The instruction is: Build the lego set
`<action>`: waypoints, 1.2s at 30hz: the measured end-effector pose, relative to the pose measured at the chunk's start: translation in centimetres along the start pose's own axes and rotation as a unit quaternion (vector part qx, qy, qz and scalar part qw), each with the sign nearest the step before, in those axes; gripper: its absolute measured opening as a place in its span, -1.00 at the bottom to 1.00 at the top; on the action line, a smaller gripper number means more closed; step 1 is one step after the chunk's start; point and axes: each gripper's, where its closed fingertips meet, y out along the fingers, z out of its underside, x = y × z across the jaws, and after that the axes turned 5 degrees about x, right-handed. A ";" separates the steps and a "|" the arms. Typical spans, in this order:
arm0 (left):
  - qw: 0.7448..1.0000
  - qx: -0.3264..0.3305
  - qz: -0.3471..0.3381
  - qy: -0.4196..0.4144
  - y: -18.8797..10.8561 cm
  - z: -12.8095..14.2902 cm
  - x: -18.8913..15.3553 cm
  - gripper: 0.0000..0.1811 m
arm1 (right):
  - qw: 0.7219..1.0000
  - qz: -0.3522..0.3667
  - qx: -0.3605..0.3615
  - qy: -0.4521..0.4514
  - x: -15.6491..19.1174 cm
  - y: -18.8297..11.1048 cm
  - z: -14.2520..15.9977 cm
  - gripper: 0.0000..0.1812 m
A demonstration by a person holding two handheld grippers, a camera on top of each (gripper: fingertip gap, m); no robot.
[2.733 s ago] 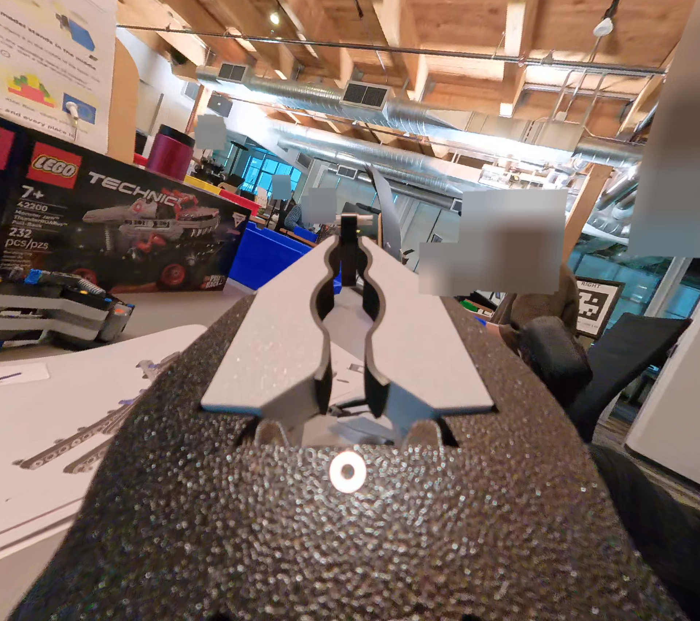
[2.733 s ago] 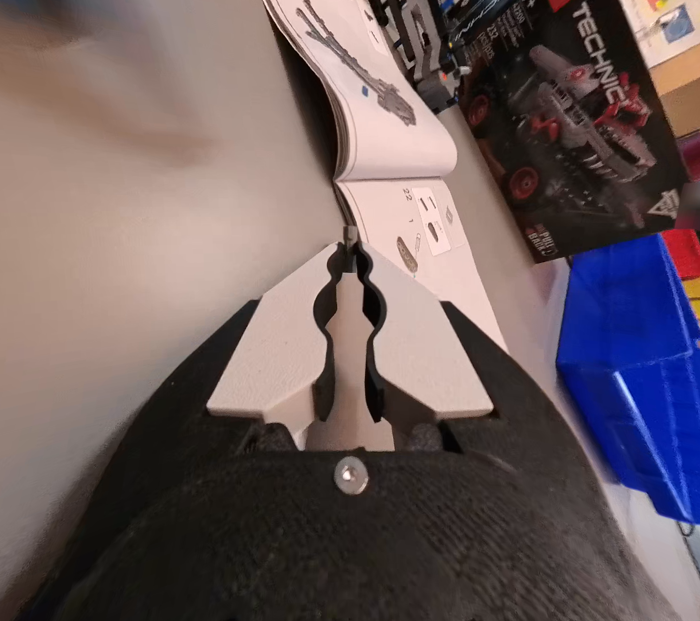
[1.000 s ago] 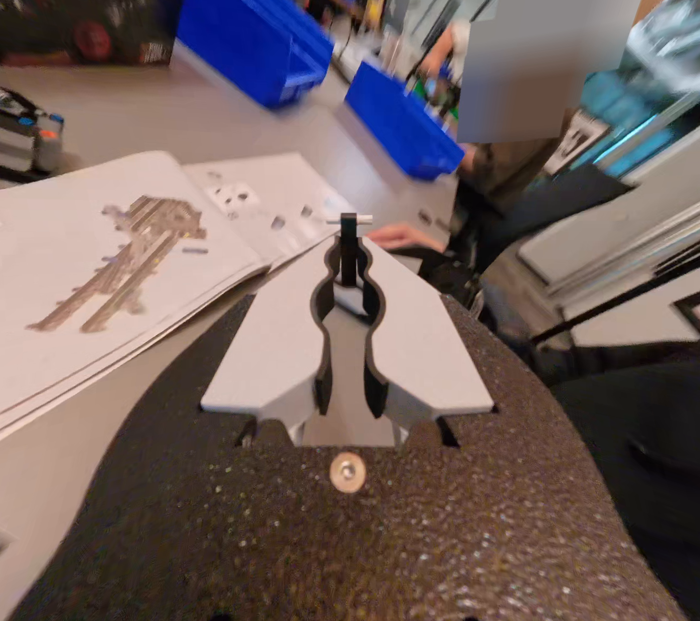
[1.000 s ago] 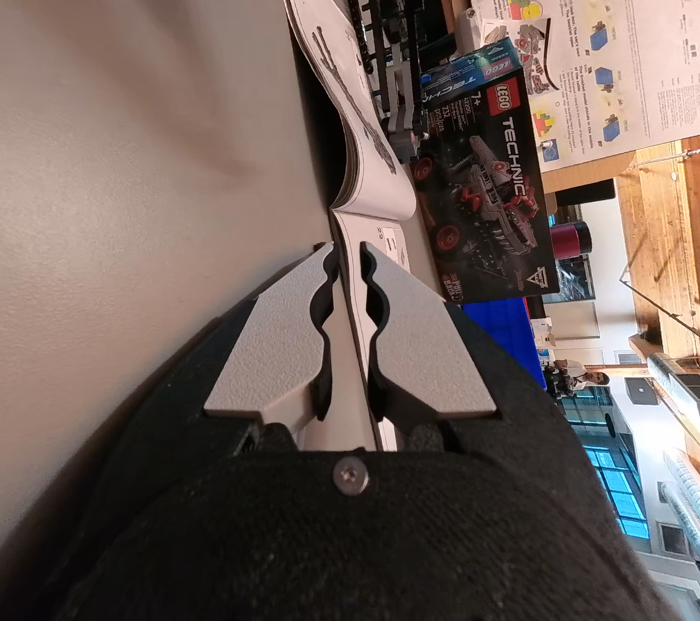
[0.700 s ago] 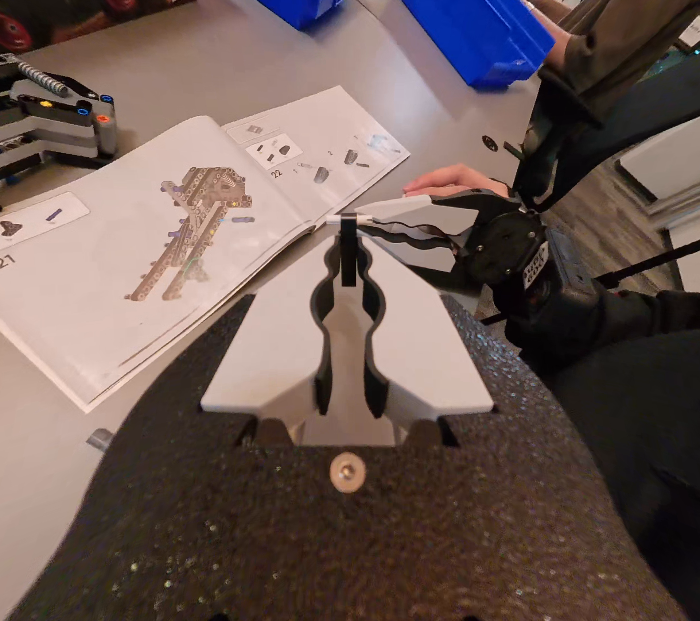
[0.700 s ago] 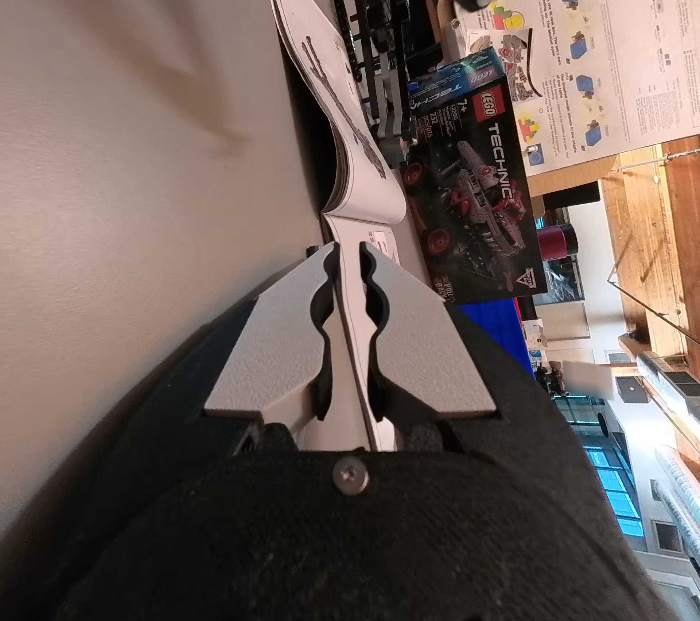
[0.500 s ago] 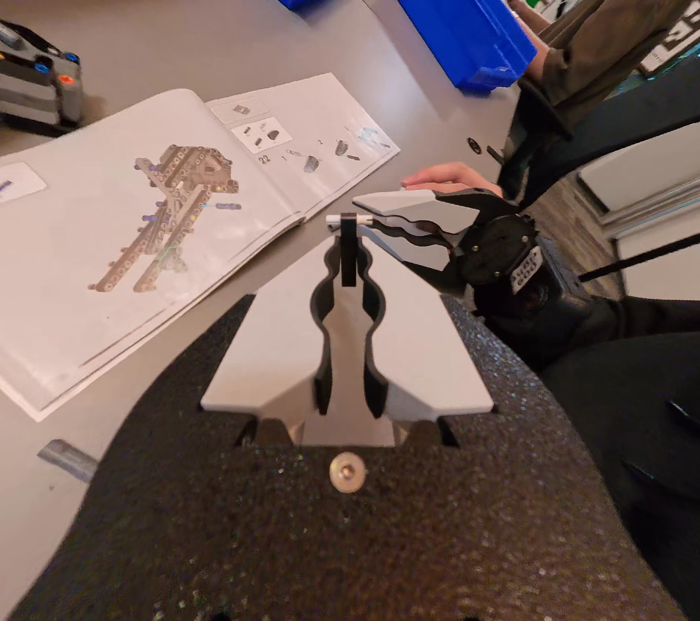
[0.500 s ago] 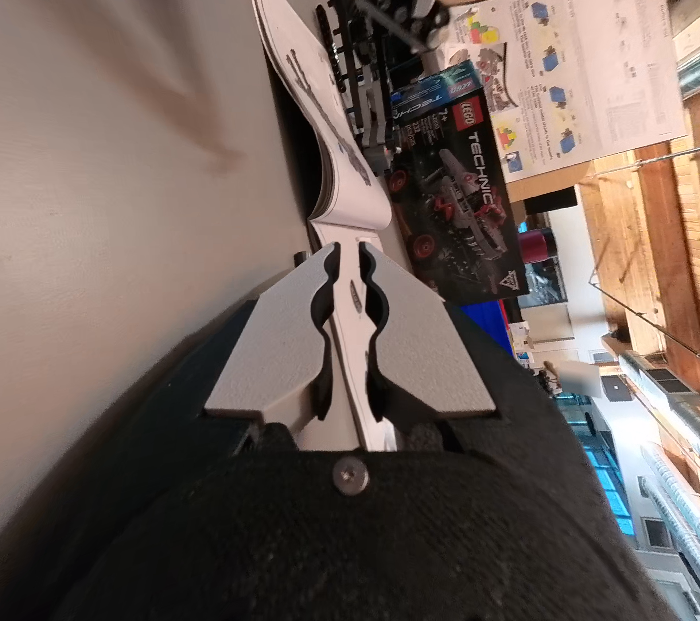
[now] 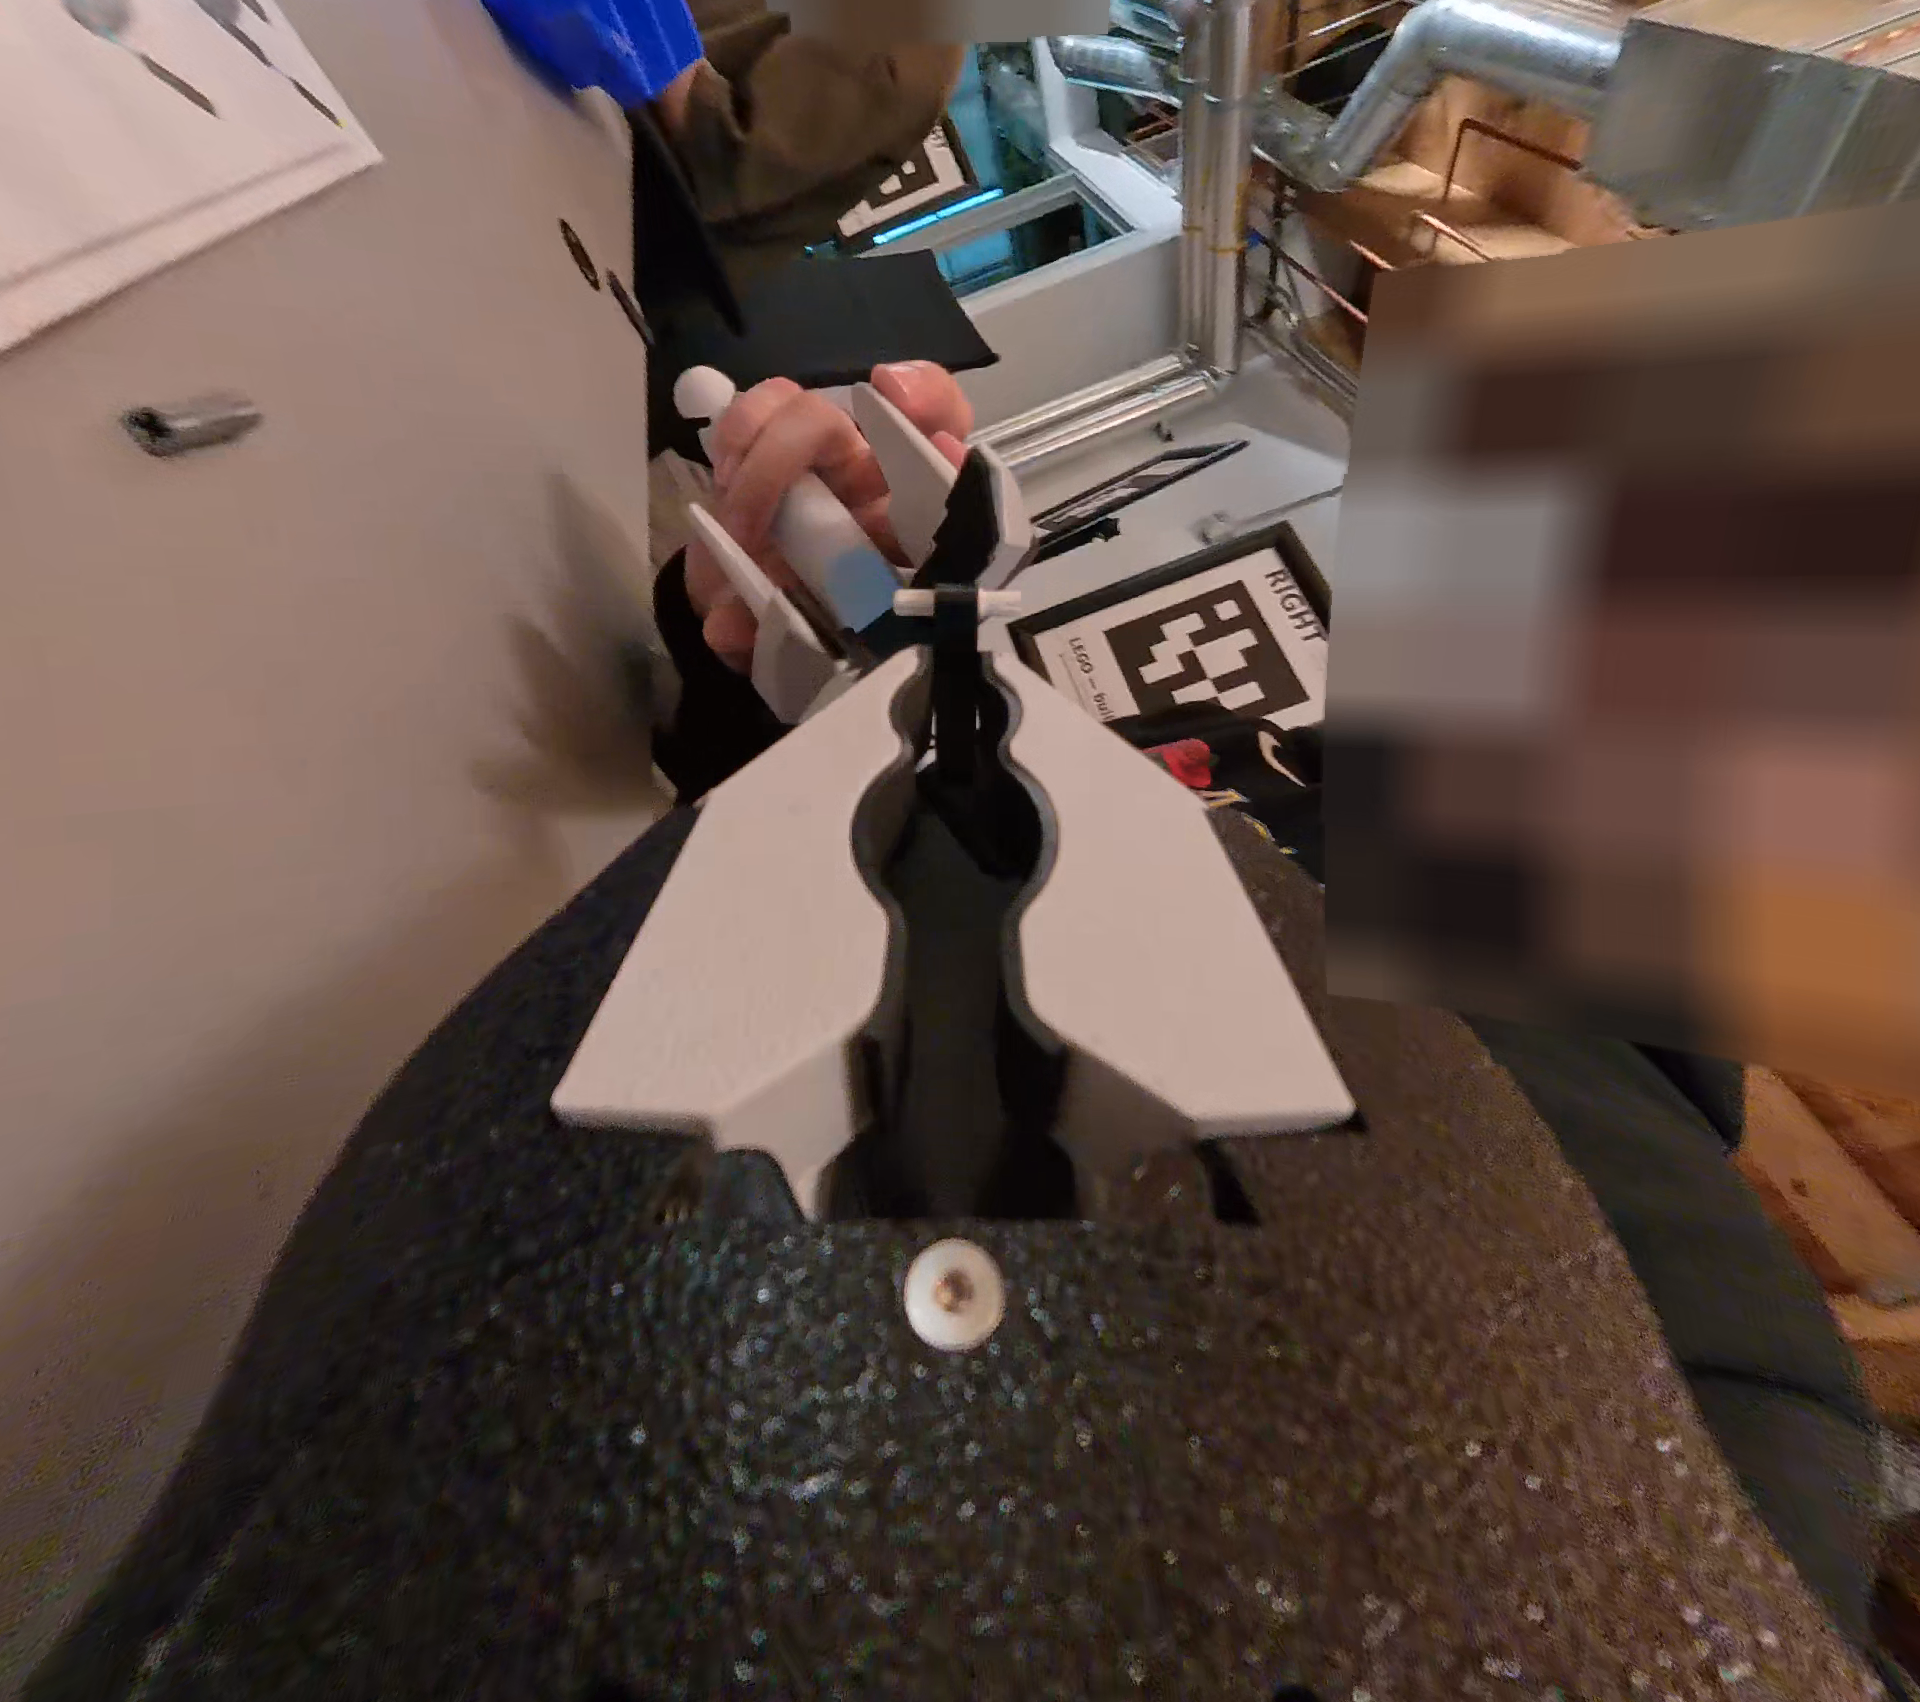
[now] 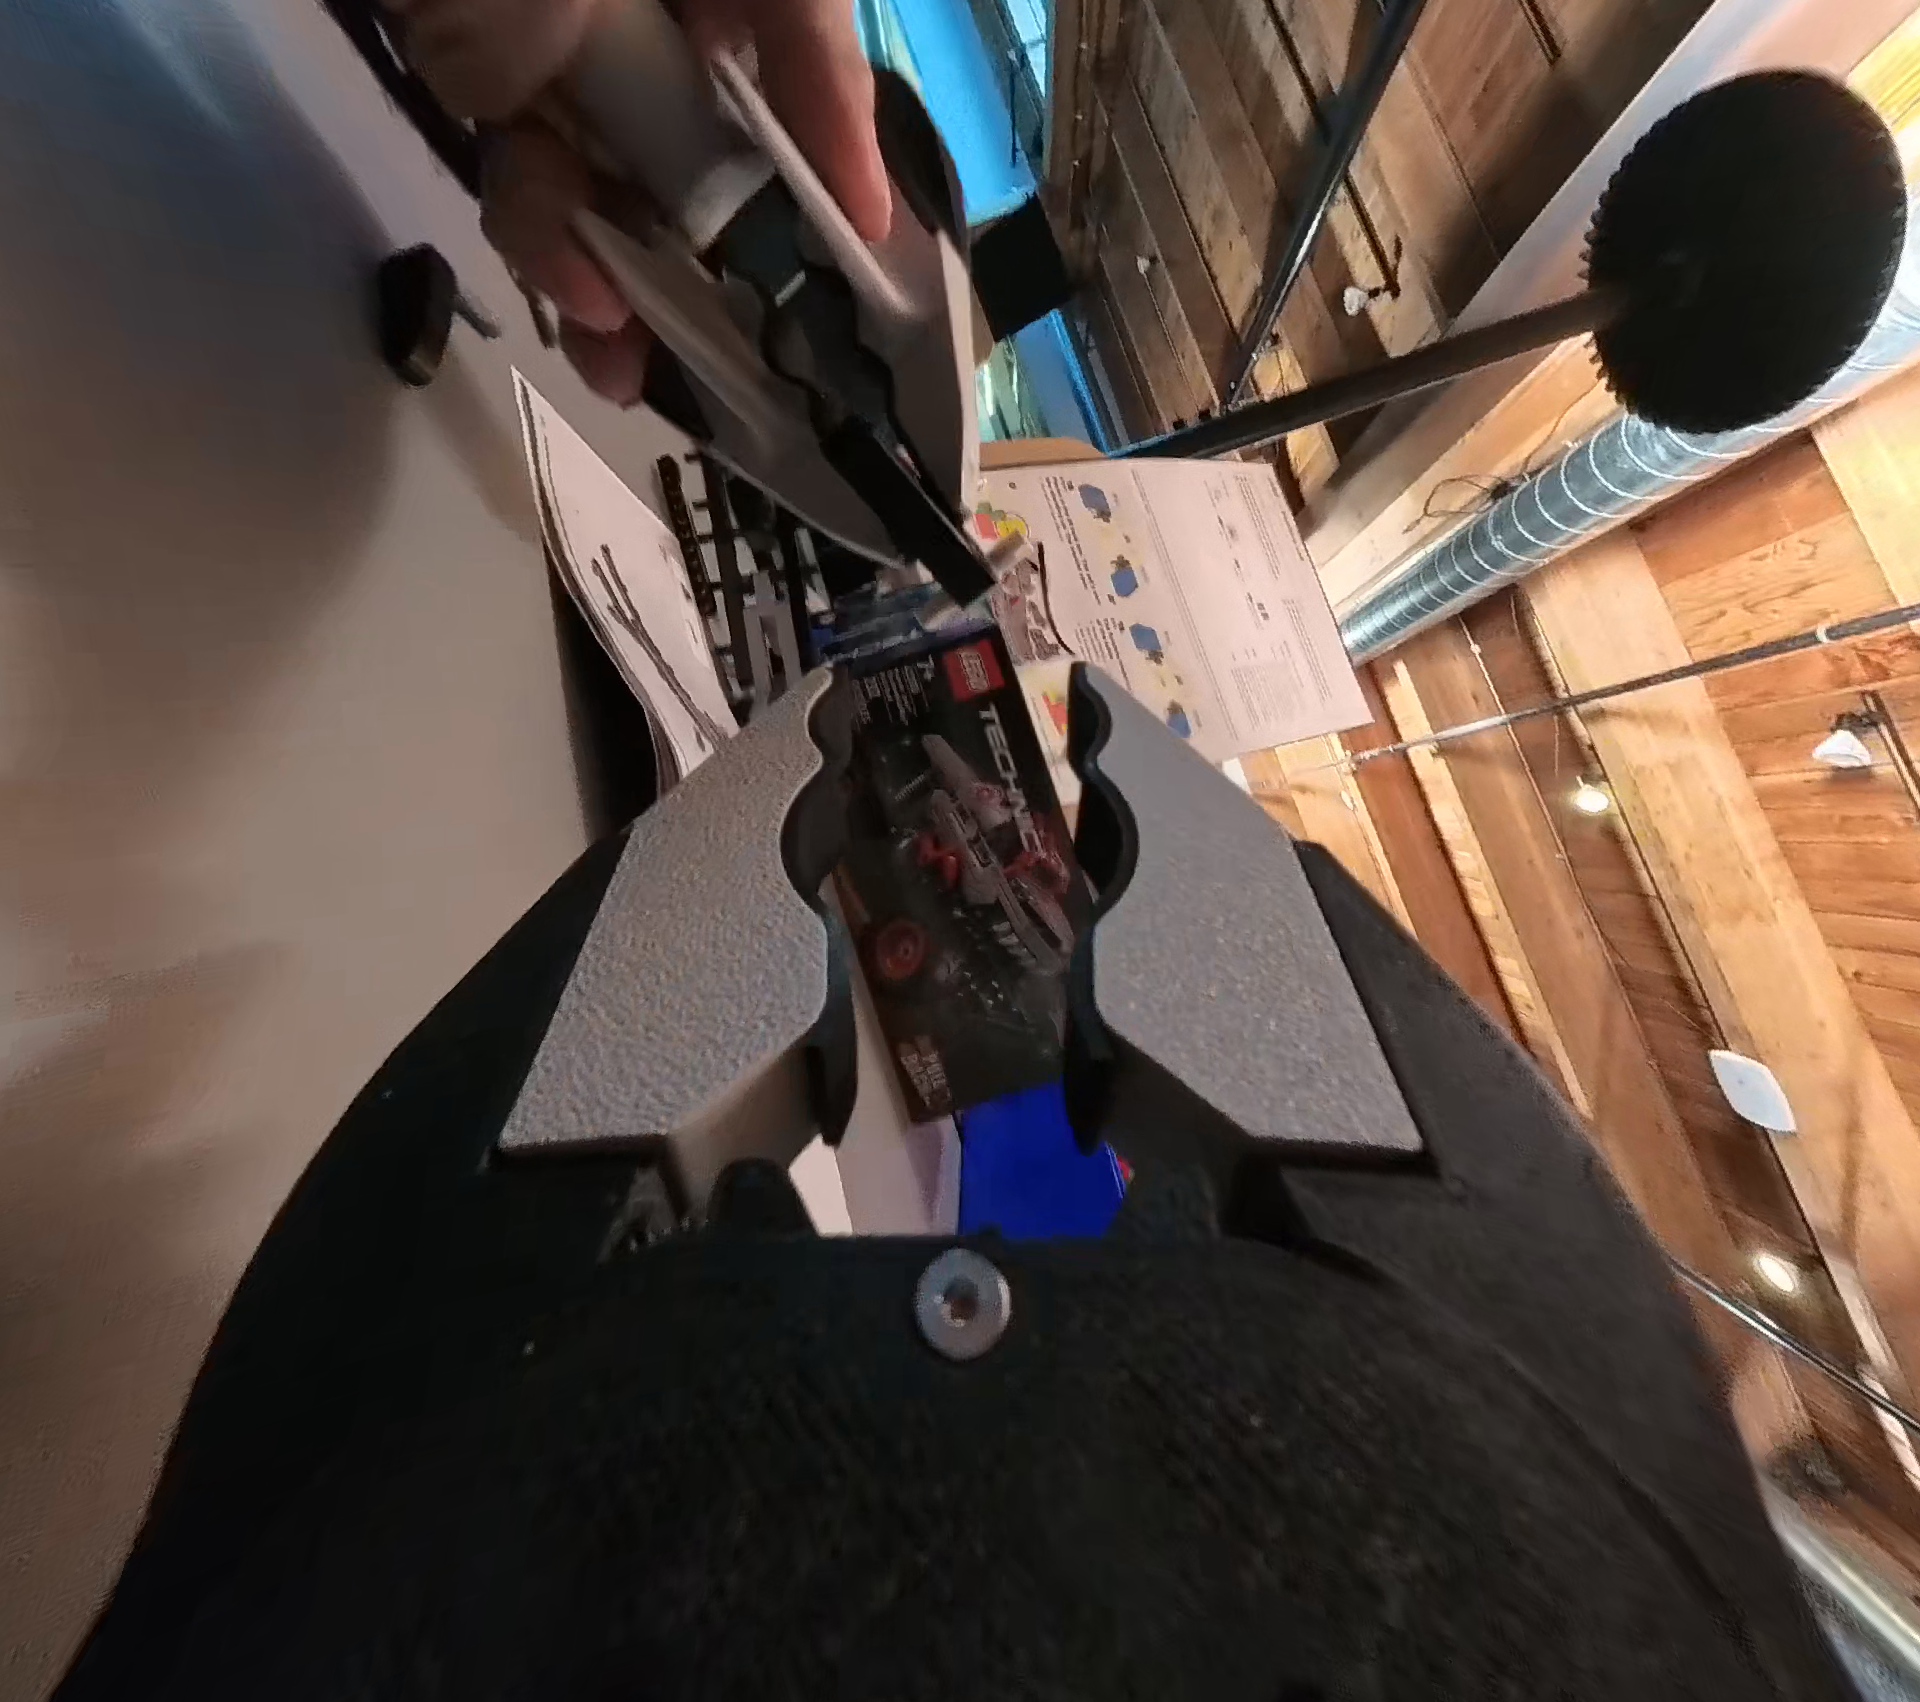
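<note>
Our left hand-held gripper (image 9: 954, 665) is squeezed tight on a thin black lego piece (image 9: 954, 665) with a small white pin (image 9: 954, 601) through its tip. It is up in the air, right of the counter (image 9: 312, 613). Our right hand-held gripper (image 10: 951, 696) is wide open and holds nothing. The lego box (image 10: 956, 873) shows far off between its fingers.

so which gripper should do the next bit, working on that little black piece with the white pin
The right gripper: it is open and empty, facing the black piece with its white pin. The left gripper is shut on that piece, so it can only hold it.
</note>
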 end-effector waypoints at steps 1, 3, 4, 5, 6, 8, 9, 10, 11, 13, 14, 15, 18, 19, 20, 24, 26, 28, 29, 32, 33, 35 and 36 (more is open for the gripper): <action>1.000 -0.002 0.011 -0.005 0.2 0.0 -0.1 -0.94 | 1.000 -0.001 -0.012 0.004 0.0 -0.1 -0.5 -0.57; 1.000 -0.003 0.015 -0.015 0.4 0.1 0.1 -0.94 | 1.000 0.009 -0.019 -0.001 -0.2 -0.2 -0.9 -0.59; 1.000 0.000 0.011 -0.018 0.5 0.2 0.3 -0.94 | 1.000 0.010 -0.022 -0.009 -0.1 -0.2 -1.2 -0.62; 1.000 0.004 0.008 -0.022 0.7 0.4 0.5 -0.94 | 1.000 0.011 -0.022 -0.015 -0.1 -0.1 -1.3 -0.65; 1.000 0.007 0.005 -0.024 0.8 0.5 0.7 -0.94 | 1.000 0.016 -0.018 -0.021 -0.1 -0.1 -1.3 -0.68; 1.000 0.008 0.003 -0.025 0.8 0.5 0.8 -0.94 | 0.999 0.001 -0.017 -0.037 0.5 -0.1 -1.3 -0.74; 1.000 0.009 -0.009 -0.020 0.8 0.5 1.0 -0.94 | 0.999 -0.003 -0.013 -0.034 0.6 -0.1 -1.2 -0.77; 1.000 0.010 -0.025 -0.010 0.7 0.4 1.2 -0.94 | 0.999 -0.008 -0.009 -0.033 0.7 -0.1 -1.0 -0.79; 0.999 0.011 -0.046 0.007 0.6 0.4 1.4 -0.94 | 0.999 -0.016 -0.004 -0.036 0.9 0.0 -0.9 -0.79; 0.994 0.011 -0.100 0.045 0.2 0.2 2.2 -0.92 | 0.999 -0.028 0.011 -0.037 1.4 0.2 -0.5 -0.80; 0.989 0.007 -0.136 0.062 -0.2 -0.1 2.7 -0.91 | 0.998 -0.038 0.023 -0.032 1.7 0.4 -0.2 -0.82; 0.981 0.003 -0.175 0.081 -0.6 -0.5 3.3 -0.91 | 0.998 -0.052 0.035 -0.027 2.2 0.6 0.2 -0.82; 0.947 -0.013 -0.276 0.163 -1.7 -1.8 4.2 -0.93 | 0.994 -0.091 0.062 0.016 3.2 0.9 1.2 -0.82; 0.933 -0.006 -0.303 0.193 -1.9 -1.8 4.3 -0.92 | 0.991 -0.104 0.072 0.034 3.4 1.0 1.6 -0.82; 0.915 0.004 -0.332 0.228 -2.1 -1.9 4.4 -0.90 | 0.989 -0.110 0.082 0.047 3.5 1.0 2.0 -0.82; 0.771 0.026 -0.407 0.489 -1.7 -2.7 1.8 -0.74 | 0.955 -0.224 0.133 0.145 5.1 0.0 4.1 -0.88; 0.660 0.077 -0.454 0.594 -1.2 -2.2 1.9 -0.62 | 0.942 -0.237 0.141 0.193 4.3 -0.4 4.5 -0.88; 0.577 0.142 -0.495 0.634 -0.8 -1.5 3.5 -0.45 | 0.924 -0.263 0.148 0.235 4.1 -0.9 4.6 -0.89; 0.549 0.169 -0.504 0.645 -0.5 -1.2 4.3 -0.45 | 0.919 -0.270 0.160 0.240 4.2 -1.1 4.9 -0.89; 0.485 0.209 -0.511 0.678 1.0 -0.4 5.4 -0.58 | 0.906 -0.298 0.210 0.216 5.0 -1.9 6.1 -0.88; 0.471 0.221 -0.513 0.683 1.3 -0.2 5.7 -0.61 | 0.903 -0.304 0.219 0.211 5.2 -2.1 6.2 -0.88; 0.448 0.239 -0.534 0.676 1.4 -0.4 6.6 -0.57 | 0.897 -0.314 0.220 0.220 5.3 -2.2 5.8 -0.88; 0.439 0.244 -0.543 0.673 1.4 -0.6 7.0 -0.55 | 0.897 -0.314 0.215 0.227 5.1 -2.1 5.5 -0.88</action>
